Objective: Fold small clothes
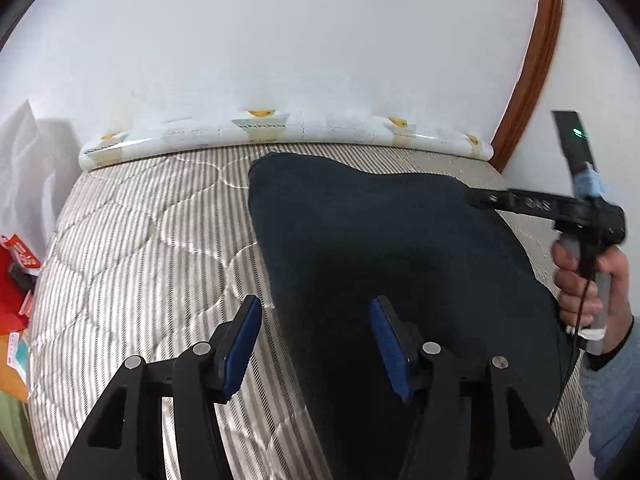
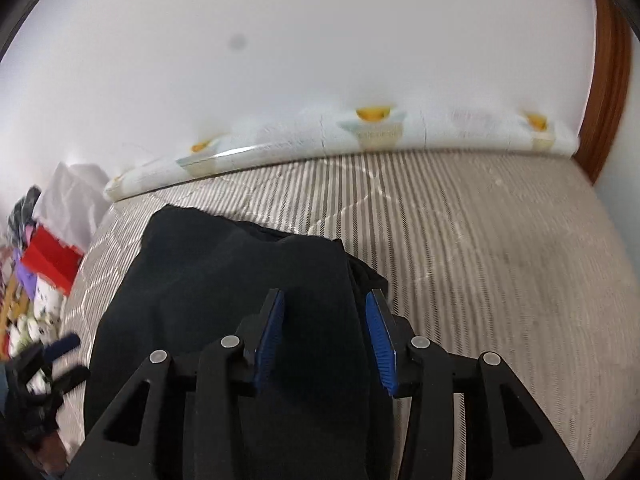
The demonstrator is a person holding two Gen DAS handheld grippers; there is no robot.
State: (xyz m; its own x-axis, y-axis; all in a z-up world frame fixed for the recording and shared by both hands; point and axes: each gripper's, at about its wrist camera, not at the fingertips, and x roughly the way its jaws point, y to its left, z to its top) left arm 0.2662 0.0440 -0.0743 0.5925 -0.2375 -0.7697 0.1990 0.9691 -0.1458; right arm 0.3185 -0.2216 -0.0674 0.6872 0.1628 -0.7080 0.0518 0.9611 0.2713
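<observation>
A dark navy garment [image 1: 392, 248] lay on the bed's striped quilted mattress [image 1: 132, 240], toward the right half of the mattress as the left wrist camera saw it. Its long axis ran from the near edge, under the cameras, away toward the white wall [image 1: 280, 40]; the far end narrowed to a rounded corner pointing at the patterned roll [image 1: 264, 126] along the wall. In the right wrist view the cloth was doubled over itself, an upper layer lying on a lower one whose edge showed at the right side; which kind of garment it was could not be told.

The left claw [image 1: 314, 308] stood spread above the garment's left edge, one blue pad [image 1: 240, 352] over the bare mattress, the other over the cloth, nothing pinched between them. The right claw [image 2: 325, 300] was also spread, its pads apart over the dark fabric without pressing on it. That view was blurred.

From the left wrist camera the right claw's black frame showed at the right, gripped by a hand [image 1: 592, 284] in a light blue sleeve [image 1: 612, 408], its fingers reaching over the garment's far right part. A wooden door frame [image 1: 532, 60] rose beside the bed, and red packaging [image 1: 18, 264] lay among clutter off the mattress's left side.
</observation>
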